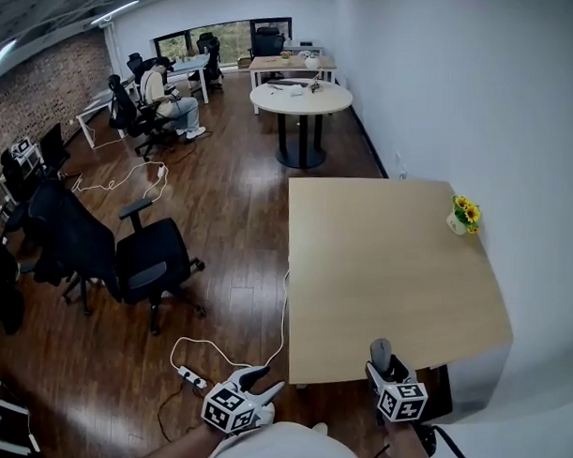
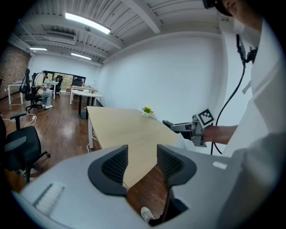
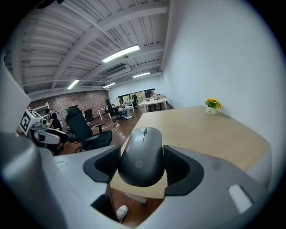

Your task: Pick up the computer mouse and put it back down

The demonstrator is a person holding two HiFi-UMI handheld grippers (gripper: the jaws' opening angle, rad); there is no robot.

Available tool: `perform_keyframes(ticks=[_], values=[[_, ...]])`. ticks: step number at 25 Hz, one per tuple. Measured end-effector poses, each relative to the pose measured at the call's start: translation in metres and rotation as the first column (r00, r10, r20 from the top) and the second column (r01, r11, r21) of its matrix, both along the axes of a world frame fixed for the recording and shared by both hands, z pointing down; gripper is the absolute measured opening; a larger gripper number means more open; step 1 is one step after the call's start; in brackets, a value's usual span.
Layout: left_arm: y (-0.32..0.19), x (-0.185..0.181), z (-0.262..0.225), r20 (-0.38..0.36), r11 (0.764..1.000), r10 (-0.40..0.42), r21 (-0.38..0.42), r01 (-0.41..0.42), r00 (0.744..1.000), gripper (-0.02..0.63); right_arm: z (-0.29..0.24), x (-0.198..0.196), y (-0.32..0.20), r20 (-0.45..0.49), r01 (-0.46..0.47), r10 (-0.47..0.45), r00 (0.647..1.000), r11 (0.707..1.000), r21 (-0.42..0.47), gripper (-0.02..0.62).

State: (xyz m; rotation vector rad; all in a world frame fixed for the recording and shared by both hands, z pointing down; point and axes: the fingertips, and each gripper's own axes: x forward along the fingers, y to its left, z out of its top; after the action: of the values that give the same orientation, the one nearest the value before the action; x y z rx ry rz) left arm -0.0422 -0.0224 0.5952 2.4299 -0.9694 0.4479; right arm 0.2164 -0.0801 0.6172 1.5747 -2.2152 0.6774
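Note:
A dark grey computer mouse [image 3: 142,156] sits between the pads of my right gripper [image 3: 142,166], which is shut on its sides. In the head view that gripper [image 1: 387,366] holds the mouse [image 1: 381,350] over the near edge of the light wooden table [image 1: 379,264], towards its right corner. My left gripper [image 1: 255,386] hangs off the table's near left corner, above the floor. Its jaws [image 2: 142,160] stand open, with only table edge and floor showing between them. The left gripper view also catches the right gripper [image 2: 184,127] out to the right.
A small pot of yellow flowers [image 1: 464,216] stands at the table's far right, by the white wall. A power strip [image 1: 191,376] and its white cable lie on the wood floor left of the table. Black office chairs [image 1: 145,261] stand further left; a round table [image 1: 300,99] behind.

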Motion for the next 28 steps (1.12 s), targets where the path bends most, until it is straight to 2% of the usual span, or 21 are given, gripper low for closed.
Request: perform_keyframes(ticks=[6, 13, 19, 25, 28], values=[[0.018, -0.028, 0.005, 0.031, 0.996, -0.075, -0.042, 0.076, 0.997, 0.184, 0.087, 0.020, -0.046, -0.058, -0.050, 0.043, 0.997, 0.992, -0.119, 0.302], [0.036, -0.059, 0.007, 0.089, 0.984, -0.159, -0.068, 0.166, 0.983, 0.184, 0.170, 0.026, -0.091, -0.189, -0.047, 0.005, 0.982, 0.976, -0.215, 0.302], [0.037, -0.076, 0.013, 0.106, 0.976, -0.198, -0.071, 0.206, 0.974, 0.184, 0.211, 0.022, -0.091, -0.236, -0.064, -0.004, 0.972, 0.958, -0.279, 0.304], [0.024, -0.074, 0.014, 0.102, 0.978, -0.194, -0.059, 0.201, 0.976, 0.184, 0.219, 0.021, -0.098, -0.236, -0.044, -0.034, 0.971, 0.947, -0.319, 0.313], [0.017, -0.067, 0.013, 0.092, 0.982, -0.175, -0.052, 0.180, 0.980, 0.184, 0.211, 0.029, -0.097, -0.254, -0.053, -0.029, 0.967, 0.949, -0.310, 0.398]])
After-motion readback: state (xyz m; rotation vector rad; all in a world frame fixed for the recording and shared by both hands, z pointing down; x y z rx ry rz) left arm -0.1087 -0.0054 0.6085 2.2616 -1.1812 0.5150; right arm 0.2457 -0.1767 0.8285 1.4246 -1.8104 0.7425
